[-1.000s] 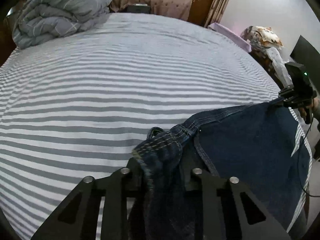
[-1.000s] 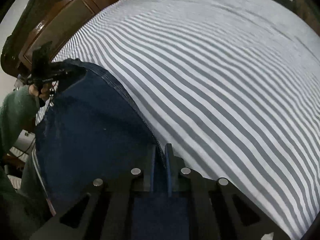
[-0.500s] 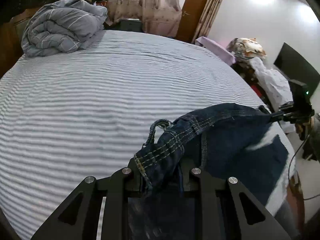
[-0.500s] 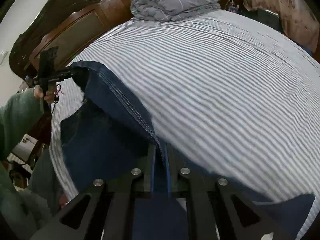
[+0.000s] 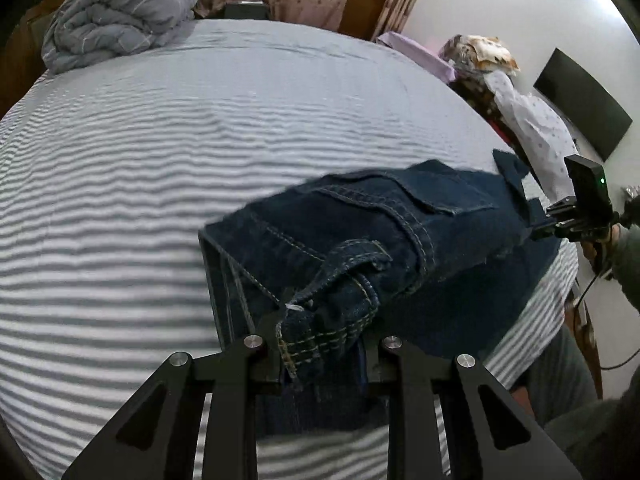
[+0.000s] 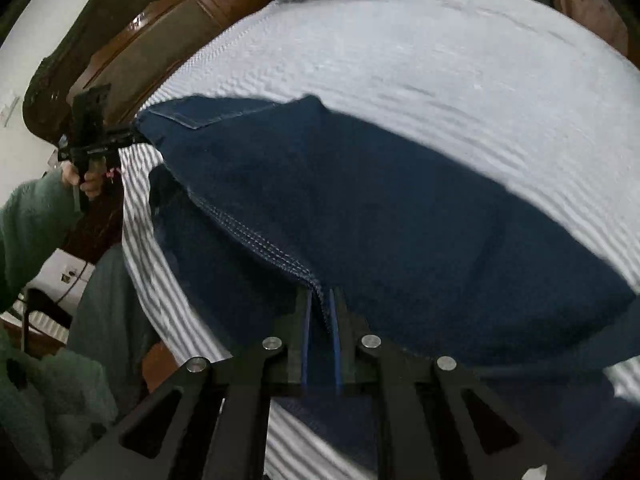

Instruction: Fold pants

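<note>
Left wrist view shows the left tool [image 5: 322, 354] pinching a bunched corner of the dark denim pants [image 5: 380, 232], with yellow stitching and a belt loop crowded between its black fingers [image 5: 256, 356]. From there the fabric stretches across to the right tool [image 5: 546, 228], which grips the far end at the bed's edge, so the pants hang in a raised span over the striped bed sheet [image 5: 160, 160]. A pocket flap faces up on the span, and a lower layer of denim lies on the sheet beneath it.

Right wrist view shows the right tool [image 6: 320, 312] pressed together on a stitched seam of the pants [image 6: 400, 220], blue pads either side of the cloth. The left tool [image 6: 130, 134] holds the opposite corner, gripped by a hand [image 6: 84, 176] in a green sleeve. A rolled grey duvet [image 5: 116, 16] sits at the far end of the bed, near a dark wooden headboard [image 6: 132, 60].
</note>
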`<state>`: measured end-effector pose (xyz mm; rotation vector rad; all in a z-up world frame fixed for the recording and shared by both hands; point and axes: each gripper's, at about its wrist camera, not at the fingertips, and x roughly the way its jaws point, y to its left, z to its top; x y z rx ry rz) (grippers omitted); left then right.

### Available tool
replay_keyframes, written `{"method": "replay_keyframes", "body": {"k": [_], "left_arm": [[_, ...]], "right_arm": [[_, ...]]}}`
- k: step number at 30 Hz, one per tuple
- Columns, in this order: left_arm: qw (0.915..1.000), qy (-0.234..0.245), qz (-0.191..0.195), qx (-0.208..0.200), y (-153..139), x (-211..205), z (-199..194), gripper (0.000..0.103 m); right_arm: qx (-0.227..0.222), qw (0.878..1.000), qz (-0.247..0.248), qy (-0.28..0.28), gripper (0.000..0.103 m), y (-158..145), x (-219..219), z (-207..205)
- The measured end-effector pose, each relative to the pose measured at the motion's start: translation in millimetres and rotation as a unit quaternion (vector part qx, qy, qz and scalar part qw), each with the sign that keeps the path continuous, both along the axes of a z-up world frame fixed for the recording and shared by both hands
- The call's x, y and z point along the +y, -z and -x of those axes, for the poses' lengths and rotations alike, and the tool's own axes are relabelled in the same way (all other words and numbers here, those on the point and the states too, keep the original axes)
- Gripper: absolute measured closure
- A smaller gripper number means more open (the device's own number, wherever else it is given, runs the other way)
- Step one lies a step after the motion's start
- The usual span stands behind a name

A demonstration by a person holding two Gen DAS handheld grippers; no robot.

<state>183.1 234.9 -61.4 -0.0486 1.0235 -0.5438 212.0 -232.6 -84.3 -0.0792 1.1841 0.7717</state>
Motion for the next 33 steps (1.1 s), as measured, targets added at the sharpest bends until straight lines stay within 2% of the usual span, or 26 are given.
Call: {"method": "replay_keyframes", "body": {"k": [9, 14, 17, 19, 21, 25, 27, 31, 33], "left_arm": [[0.9988, 0.029, -0.024, 0.03, 21.7, -1.2, 29.4, 0.078], [0.9975, 0.043, -0.044, 0.034, 21.6, -1.1, 41.2, 0.078], [0.9975, 0.043, -0.043, 0.035, 17.8, 1.4, 42.6, 0.078], [0.9967, 0.05, -0.05, 0.038, 21.3, 1.1, 41.8, 0.078], [0.9932, 0.065, -0.089, 0.036, 30.4, -7.0, 42.3, 0.075], [0.9923, 0.064, -0.098, 0.041, 29.8, -7.2, 43.2, 0.073], [0.9914, 0.069, -0.103, 0.042, 23.2, -6.3, 45.4, 0.073], [0.9867, 0.083, -0.135, 0.038, 12.4, -7.2, 52.5, 0.072], [0.9841, 0.085, -0.153, 0.035, 11.3, -5.1, 56.8, 0.066]], "right_arm": [[0.052, 0.999, -0.009, -0.008, 0.093, 35.7, 7.8, 58.6], [0.071, 0.997, -0.026, 0.007, 0.092, 53.1, 4.8, 69.0], [0.078, 0.996, -0.034, 0.004, 0.092, 55.9, 6.6, 76.4], [0.075, 0.997, -0.024, 0.0, 0.092, 61.2, 8.8, 77.6], [0.076, 0.997, -0.014, 0.009, 0.092, 70.9, 10.1, 74.1], [0.079, 0.996, -0.013, 0.028, 0.09, 75.7, 11.1, 71.3], [0.076, 0.996, -0.013, 0.037, 0.088, 70.5, 8.3, 72.0], [0.067, 0.997, -0.008, 0.045, 0.072, 63.2, 7.7, 77.8], [0.064, 0.997, -0.008, 0.046, 0.07, 59.2, 10.2, 81.9]]}}
